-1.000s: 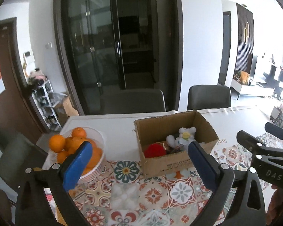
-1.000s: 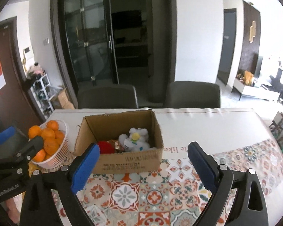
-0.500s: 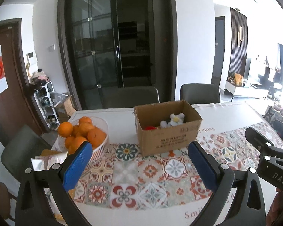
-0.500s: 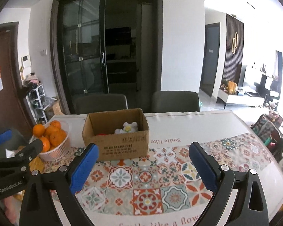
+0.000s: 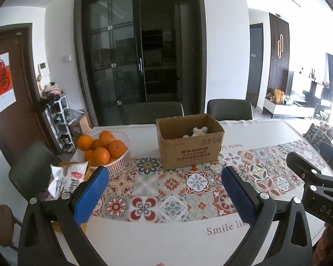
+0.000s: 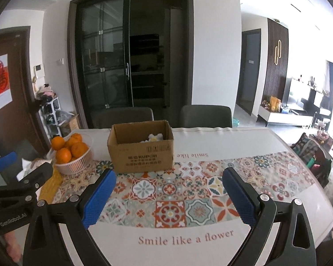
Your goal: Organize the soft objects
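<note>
both grippers [image 5: 165, 191] [image 6: 168, 194] farther back, wide-open, empty

white basket [image 5: 121, 163] of oranges [image 5: 104, 145] at table's left | crumpled snack packet [image 5: 66, 178] just beside basket, nearer the camera | tablecloth [image 6: 173, 196] with patterned tile band, printed "Smile like a flower" | two dark chairs [image 6: 205, 116] behind the table | dark glass doors [image 5: 126, 62] beyond | shoe rack [image 5: 60, 124] by brown door [image 5: 11, 102] with red poster [image 5: 2, 84]
</note>
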`<state>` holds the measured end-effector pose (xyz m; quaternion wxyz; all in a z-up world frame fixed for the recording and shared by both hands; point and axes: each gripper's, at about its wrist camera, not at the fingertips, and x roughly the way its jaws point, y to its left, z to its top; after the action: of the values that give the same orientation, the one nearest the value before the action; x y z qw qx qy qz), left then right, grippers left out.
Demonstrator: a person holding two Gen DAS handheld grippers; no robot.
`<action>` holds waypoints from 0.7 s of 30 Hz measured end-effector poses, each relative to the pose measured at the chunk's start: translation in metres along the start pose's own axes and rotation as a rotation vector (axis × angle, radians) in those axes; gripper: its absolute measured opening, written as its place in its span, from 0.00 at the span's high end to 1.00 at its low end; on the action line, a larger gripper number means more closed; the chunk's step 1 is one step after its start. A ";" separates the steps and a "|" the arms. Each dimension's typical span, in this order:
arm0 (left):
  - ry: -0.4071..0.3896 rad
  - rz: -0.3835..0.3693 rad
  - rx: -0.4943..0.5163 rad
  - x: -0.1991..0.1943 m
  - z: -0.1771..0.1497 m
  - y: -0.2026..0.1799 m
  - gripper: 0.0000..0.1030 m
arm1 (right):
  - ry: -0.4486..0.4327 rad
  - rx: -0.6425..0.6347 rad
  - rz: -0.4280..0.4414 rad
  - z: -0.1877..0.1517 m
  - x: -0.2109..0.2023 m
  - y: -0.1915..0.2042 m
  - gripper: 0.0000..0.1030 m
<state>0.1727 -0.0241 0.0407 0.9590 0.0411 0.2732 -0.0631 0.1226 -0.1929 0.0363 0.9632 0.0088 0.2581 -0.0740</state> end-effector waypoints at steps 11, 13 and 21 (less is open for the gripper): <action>-0.038 0.003 0.010 -0.060 -0.032 -0.018 0.00 | 0.012 0.023 0.023 -0.034 -0.052 -0.019 0.05; -0.043 0.010 0.018 -0.069 -0.038 -0.019 0.00 | 0.011 0.027 0.028 -0.039 -0.059 -0.020 0.05; -0.048 0.007 0.019 -0.093 -0.053 -0.024 0.00 | 0.004 0.027 0.029 -0.053 -0.084 -0.026 0.05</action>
<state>0.0628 -0.0329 0.0438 0.9651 0.0495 0.2492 -0.0631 0.0207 -0.2041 0.0325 0.9634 0.0257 0.2591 -0.0637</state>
